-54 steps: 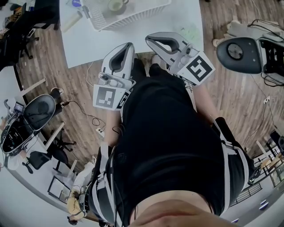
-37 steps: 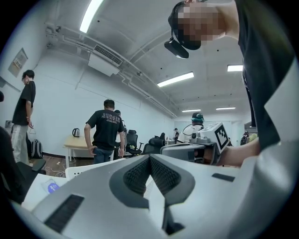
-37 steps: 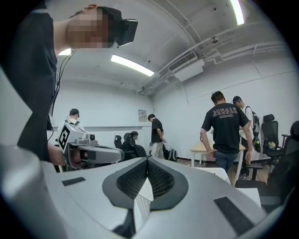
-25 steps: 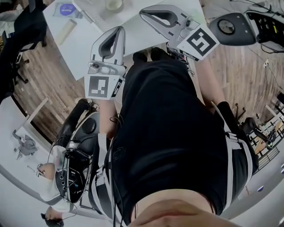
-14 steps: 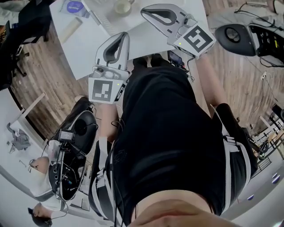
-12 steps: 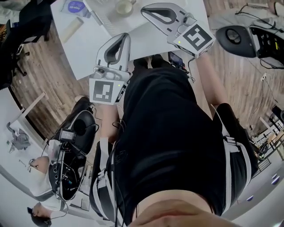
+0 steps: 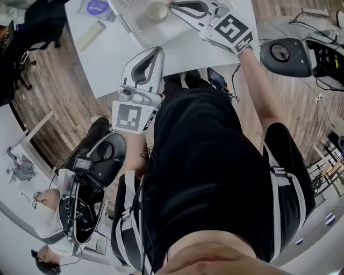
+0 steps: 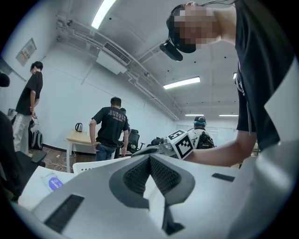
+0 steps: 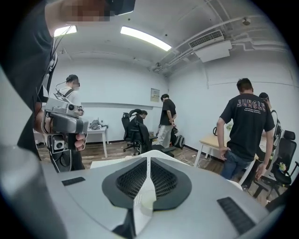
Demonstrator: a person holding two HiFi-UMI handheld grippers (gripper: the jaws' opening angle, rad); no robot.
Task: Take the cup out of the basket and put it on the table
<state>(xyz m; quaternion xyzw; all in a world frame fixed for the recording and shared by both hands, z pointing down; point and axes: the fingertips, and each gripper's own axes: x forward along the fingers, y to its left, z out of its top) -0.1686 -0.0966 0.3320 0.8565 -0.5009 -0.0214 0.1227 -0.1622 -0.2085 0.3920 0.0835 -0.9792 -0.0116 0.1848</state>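
In the head view a pale cup sits in the white basket at the far side of the white table. My right gripper reaches over the basket, its tip just right of the cup, jaws shut with nothing between them. In the right gripper view its pads meet along a thin line. My left gripper hangs over the table's near edge, well short of the basket and also shut. The left gripper view shows its pads closed, the basket's slotted wall behind them.
A blue-labelled disc and a cardboard roll lie on the table left of the basket. Office chairs stand on the wooden floor to both sides. Several people stand in the room beyond a small table with a kettle.
My right gripper has moved forward from above the table's near part to over the basket, beside the cup. The left gripper has stayed near the table's front edge.
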